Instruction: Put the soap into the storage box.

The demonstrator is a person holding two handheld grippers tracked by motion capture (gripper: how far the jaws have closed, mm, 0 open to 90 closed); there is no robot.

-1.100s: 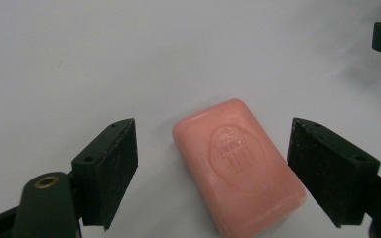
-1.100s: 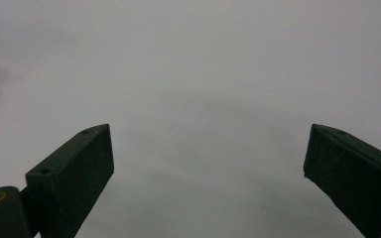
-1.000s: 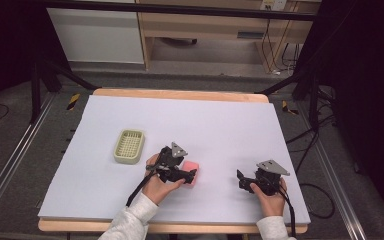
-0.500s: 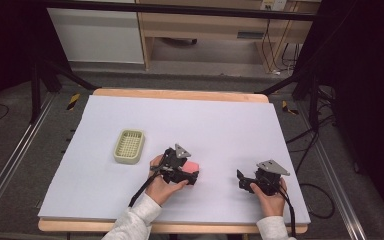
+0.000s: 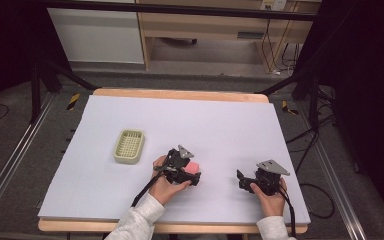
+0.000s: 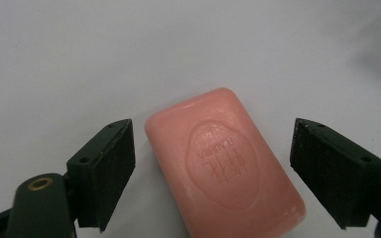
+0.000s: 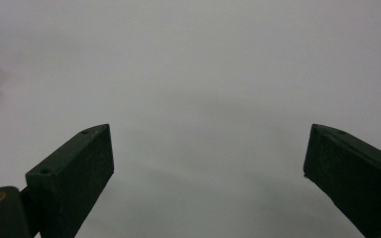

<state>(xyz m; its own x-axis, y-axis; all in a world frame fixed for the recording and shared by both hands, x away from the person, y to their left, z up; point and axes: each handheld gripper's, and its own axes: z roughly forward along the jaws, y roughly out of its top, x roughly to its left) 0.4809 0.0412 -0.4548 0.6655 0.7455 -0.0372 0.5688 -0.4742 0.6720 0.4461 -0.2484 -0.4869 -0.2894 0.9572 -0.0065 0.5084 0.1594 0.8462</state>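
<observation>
1. Soap bar [image 6: 223, 161]: pink, rounded rectangle with an embossed oval stamp on its top face. It lies flat on the table sheet, between the two jaws of the left gripper, skewed to their line. Visible gaps of sheet separate it from the pad on each side, the narrower gap on the view's left. In the high view the soap bar [image 5: 194, 166] shows as a pink patch just past the left gripper, near the front middle of the table.
2. Table [image 5: 220, 95]: wooden top, light edge showing along the far and near sides, covered almost fully by a pale lavender sheet [image 5: 220, 125].
3. Soap dish [image 5: 129, 146]: pale green, rectangular, slotted grid bottom. It sits on the sheet to the left of the left gripper, apart from it and from the soap.
4. Left gripper [image 6: 213, 166]: jaws spread wide either side of the soap and have just been opening; neither pad presses on the bar. In the high view the left gripper [image 5: 196, 176] is held low over the sheet in the person's left hand [image 5: 166, 186].
5. Right gripper [image 7: 208, 171]: jaws wide apart over bare sheet. In the high view the right gripper [image 5: 240, 181] rests near the front right of the table, well apart from the soap, pointing towards it.
</observation>
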